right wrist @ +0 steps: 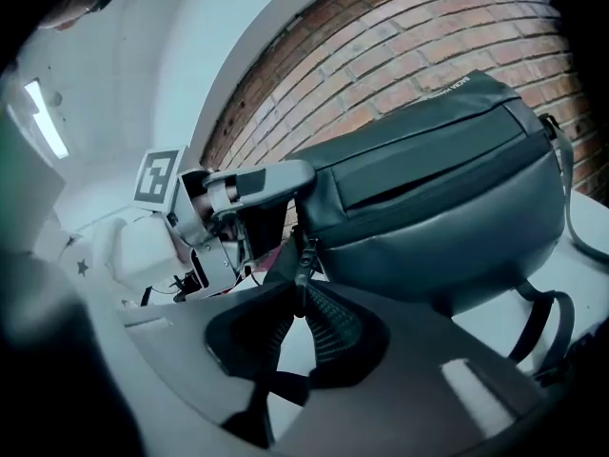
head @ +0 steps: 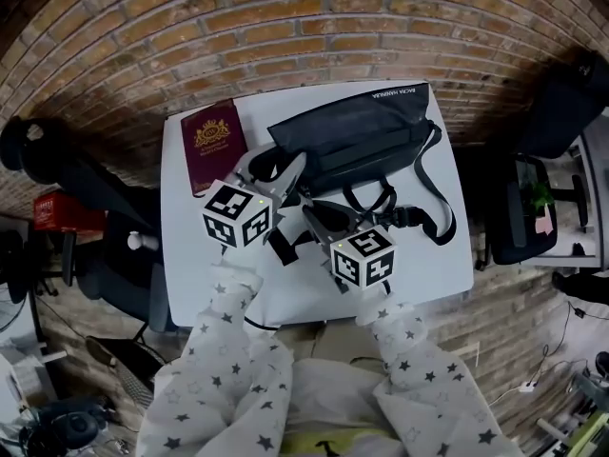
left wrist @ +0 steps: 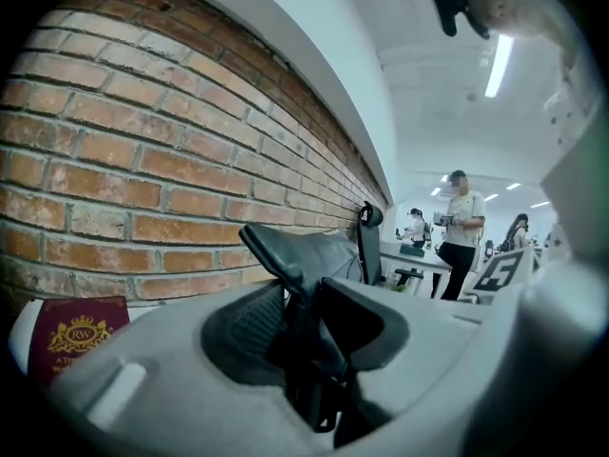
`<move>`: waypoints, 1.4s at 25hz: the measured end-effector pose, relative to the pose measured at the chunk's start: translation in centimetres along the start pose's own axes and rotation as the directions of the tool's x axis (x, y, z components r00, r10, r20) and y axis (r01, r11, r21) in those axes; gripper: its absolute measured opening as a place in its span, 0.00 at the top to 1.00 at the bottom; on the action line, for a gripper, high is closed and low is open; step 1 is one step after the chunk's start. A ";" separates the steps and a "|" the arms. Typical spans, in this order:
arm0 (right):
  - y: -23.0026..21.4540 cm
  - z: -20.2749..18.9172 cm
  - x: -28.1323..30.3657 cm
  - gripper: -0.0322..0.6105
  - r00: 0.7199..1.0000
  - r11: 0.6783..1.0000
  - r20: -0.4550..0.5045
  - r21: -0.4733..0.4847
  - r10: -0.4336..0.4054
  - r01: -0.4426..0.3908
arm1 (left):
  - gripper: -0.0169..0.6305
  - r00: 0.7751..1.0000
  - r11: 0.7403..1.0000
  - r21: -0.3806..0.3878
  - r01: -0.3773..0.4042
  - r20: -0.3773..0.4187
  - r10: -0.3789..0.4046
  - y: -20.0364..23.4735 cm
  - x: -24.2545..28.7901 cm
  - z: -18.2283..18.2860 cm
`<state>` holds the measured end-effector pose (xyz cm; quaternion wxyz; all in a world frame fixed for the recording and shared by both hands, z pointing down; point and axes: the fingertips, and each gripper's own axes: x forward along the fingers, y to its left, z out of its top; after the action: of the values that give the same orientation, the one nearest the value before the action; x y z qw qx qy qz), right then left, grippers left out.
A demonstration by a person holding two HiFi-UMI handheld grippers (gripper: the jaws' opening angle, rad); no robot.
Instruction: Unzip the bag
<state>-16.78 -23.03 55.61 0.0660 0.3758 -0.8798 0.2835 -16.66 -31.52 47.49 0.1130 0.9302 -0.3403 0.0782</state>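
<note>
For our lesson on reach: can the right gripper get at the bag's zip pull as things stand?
Likely yes: the zip pull sits between the jaw tips of the right gripper, which look closed on it; nothing blocks it, and the left gripper holds the bag.

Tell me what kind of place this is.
Likely an open office or lab: white table against a brick wall, office chair beside it, people under strip lights beyond.

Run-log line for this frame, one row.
phase: pre-unzip | left tool: shut on bag | right tool: shut on zipper pull | bag: on table
</note>
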 end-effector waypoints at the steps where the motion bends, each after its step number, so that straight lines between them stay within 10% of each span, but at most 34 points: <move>1: -0.1 0.2 -0.2 0.88 1.000 1.000 0.011 0.007 0.004 -0.004 | 0.79 1.000 1.000 0.001 -0.001 0.000 0.001 0.1 0.0 -0.1; 35: -5.5 3.0 -4.8 0.90 0.997 0.995 0.002 -0.067 0.073 -0.073 | 0.81 0.996 0.995 0.036 -0.091 -0.007 0.091 -1.9 2.4 -0.7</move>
<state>-9.19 -24.72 54.05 0.0665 0.3417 -0.9020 0.2552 -13.67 -31.41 48.39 0.0944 0.9153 -0.3803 0.0932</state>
